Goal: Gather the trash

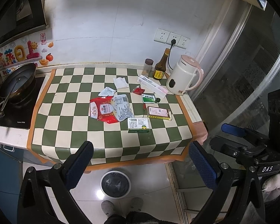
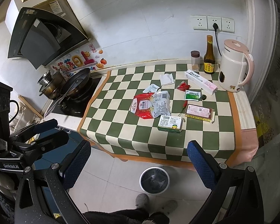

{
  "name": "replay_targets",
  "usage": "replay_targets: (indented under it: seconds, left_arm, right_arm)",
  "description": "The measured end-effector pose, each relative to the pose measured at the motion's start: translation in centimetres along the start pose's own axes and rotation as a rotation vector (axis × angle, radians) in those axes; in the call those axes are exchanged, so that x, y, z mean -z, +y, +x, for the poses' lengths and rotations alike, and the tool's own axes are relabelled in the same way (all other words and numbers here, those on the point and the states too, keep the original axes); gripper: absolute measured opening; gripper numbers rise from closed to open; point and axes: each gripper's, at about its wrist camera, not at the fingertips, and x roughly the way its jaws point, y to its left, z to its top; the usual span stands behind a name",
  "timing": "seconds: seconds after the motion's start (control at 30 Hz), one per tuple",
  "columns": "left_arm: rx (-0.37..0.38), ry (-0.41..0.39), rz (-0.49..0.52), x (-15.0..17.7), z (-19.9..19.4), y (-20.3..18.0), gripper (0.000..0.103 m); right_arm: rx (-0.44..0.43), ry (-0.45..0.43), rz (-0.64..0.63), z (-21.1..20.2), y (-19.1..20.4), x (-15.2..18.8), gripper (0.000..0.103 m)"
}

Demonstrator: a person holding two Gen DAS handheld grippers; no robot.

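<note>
Litter lies mid-table on the green checked cloth (image 1: 110,141): a torn red sugar bag (image 1: 102,112) (image 2: 142,108), a white printed wrapper (image 1: 122,109), a small sachet (image 1: 107,91), a tissue (image 1: 120,82), a red scrap (image 1: 138,90), a green sachet (image 1: 148,99) and a green medicine box (image 1: 139,125) (image 2: 169,123). A black-lined bin (image 1: 115,183) (image 2: 154,180) stands on the floor below the table's front edge. My left gripper (image 1: 141,160) and right gripper (image 2: 140,163) both hover open and empty in front of the table, above the bin.
A pink-topped box (image 1: 158,113) and a toothpaste carton (image 1: 153,86) lie right of the litter. A kettle (image 1: 184,74), sauce bottle (image 1: 160,67) and spice jar (image 1: 148,67) stand at the back right. A wok (image 1: 16,80) sits on the hob at left. Slippered feet (image 2: 141,199) stand by the bin.
</note>
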Motion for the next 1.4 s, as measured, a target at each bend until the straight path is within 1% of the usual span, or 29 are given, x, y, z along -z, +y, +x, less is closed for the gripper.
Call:
replay_targets:
  seconds: [0.1, 0.67, 1.4]
  left_arm:
    - [-0.002, 0.005, -0.004, -0.22, 0.37, -0.45, 0.103]
    - [-0.005, 0.007, -0.004, -0.61, -0.06, -0.28, 0.103]
    - [0.001, 0.010, 0.002, 0.33, 0.03, -0.50, 0.103]
  right_arm:
    - [-0.002, -0.001, 0.000, 0.01, 0.05, 0.01, 0.103]
    - [-0.003, 0.003, -0.006, 0.30, 0.57, 0.12, 0.103]
    - [0.003, 0.004, -0.003, 0.29, 0.67, 0.21, 0.103]
